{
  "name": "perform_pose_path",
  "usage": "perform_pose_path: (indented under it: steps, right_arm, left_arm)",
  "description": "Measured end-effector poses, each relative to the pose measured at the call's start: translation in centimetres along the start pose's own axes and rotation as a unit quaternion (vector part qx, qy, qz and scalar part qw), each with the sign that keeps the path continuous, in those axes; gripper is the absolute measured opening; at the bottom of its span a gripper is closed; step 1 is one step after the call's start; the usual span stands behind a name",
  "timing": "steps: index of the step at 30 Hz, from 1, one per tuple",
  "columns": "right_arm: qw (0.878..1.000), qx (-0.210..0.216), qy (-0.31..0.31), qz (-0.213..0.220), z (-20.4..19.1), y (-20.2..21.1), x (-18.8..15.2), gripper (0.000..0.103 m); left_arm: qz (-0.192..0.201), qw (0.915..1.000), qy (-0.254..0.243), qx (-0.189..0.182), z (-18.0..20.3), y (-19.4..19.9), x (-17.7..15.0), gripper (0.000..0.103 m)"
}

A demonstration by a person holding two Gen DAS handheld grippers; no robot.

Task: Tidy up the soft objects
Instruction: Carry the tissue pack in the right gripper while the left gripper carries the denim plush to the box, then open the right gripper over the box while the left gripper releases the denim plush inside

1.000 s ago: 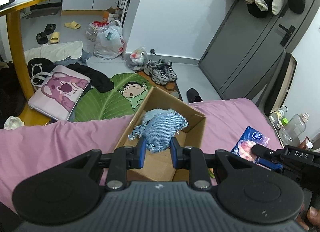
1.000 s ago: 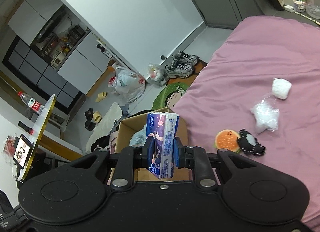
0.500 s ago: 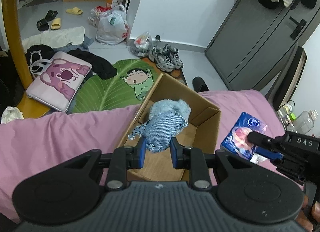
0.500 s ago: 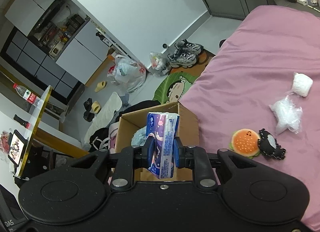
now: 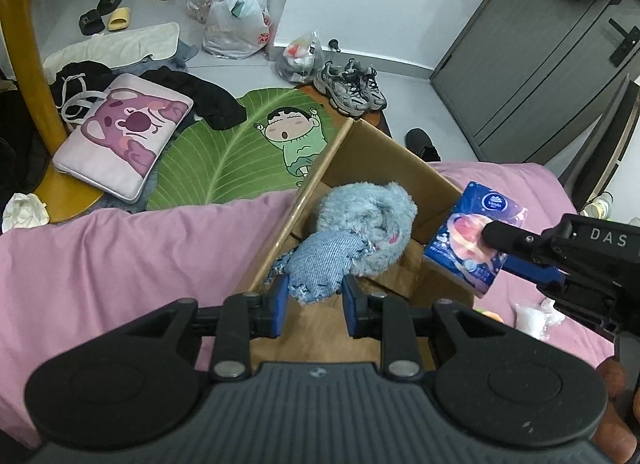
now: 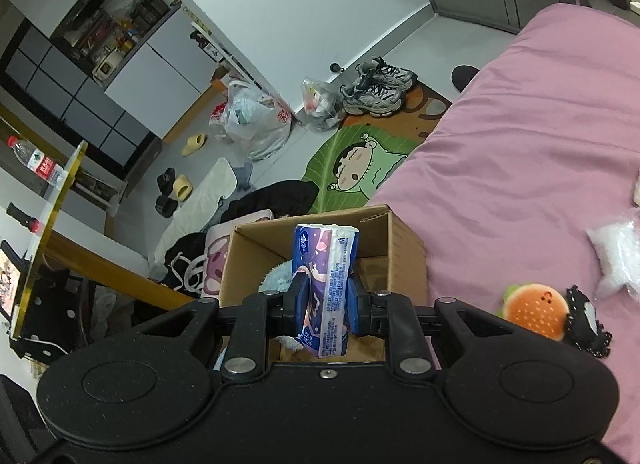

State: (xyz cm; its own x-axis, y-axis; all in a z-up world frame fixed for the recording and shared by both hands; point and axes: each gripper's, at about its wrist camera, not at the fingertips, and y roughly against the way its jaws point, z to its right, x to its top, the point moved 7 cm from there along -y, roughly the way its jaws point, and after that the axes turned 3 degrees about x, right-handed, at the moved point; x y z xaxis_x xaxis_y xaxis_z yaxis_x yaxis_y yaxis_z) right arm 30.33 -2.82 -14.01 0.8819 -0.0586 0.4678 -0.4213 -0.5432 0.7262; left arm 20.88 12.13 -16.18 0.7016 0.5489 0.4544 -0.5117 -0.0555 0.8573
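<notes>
Left gripper point(image 5: 313, 300) opening around blue cloth point(image 5: 320, 264) over box point(image 5: 384, 160); right gripper point(image 6: 323, 306) (alongside) clamps tissue pack point(image 6: 326, 280).

- The cardboard box point(image 5: 372, 160) has its near wall hidden behind the left gripper's body.
- The tissue pack point(image 6: 326, 284) covers much of the fluffy blue toy point(image 6: 278, 278) in the right wrist view.
- The white plastic bag point(image 6: 618, 252) is cut by the frame's edge.

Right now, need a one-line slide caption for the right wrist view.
Right gripper holds a blue tissue pack above the open cardboard box on the pink bedsheet, burger plush alongside.
</notes>
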Motion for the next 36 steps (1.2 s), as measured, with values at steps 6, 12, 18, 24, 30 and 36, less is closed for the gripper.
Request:
perform_pose_path:
  steps: [6,12,18,24,30,36]
  right_arm:
    - [1.000,-0.019,0.005,0.006,-0.1,-0.4,0.8,0.027]
    - [1.000,-0.019,0.021,0.009,-0.7,0.2,1.2,0.043]
    - [0.999,-0.022,0.031,0.029,-1.0,2.8,1.3,0.072]
    - [0.998,-0.021,0.048,0.041,-0.6,5.4,1.5,0.080]
    - [0.997,-0.027,0.063,0.045,-0.2,7.6,0.9,0.090]
    - [0.995,-0.036,0.075,0.056,0.6,9.5,0.1,0.103]
  left_arm:
    - [-0.005,1.0000,-0.001,0.004,0.1,-0.6,0.8,0.032]
    - [-0.007,0.9999,-0.011,0.006,0.8,-0.3,1.0,0.044]
    - [0.019,0.9990,-0.020,0.034,1.3,1.4,1.4,0.080]
    - [0.040,0.9983,-0.023,0.036,1.5,3.2,1.4,0.083]
    - [0.048,0.9977,-0.032,0.035,1.8,5.3,0.6,0.086]
    - [0.069,0.9957,-0.046,0.042,2.5,7.6,0.1,0.090]
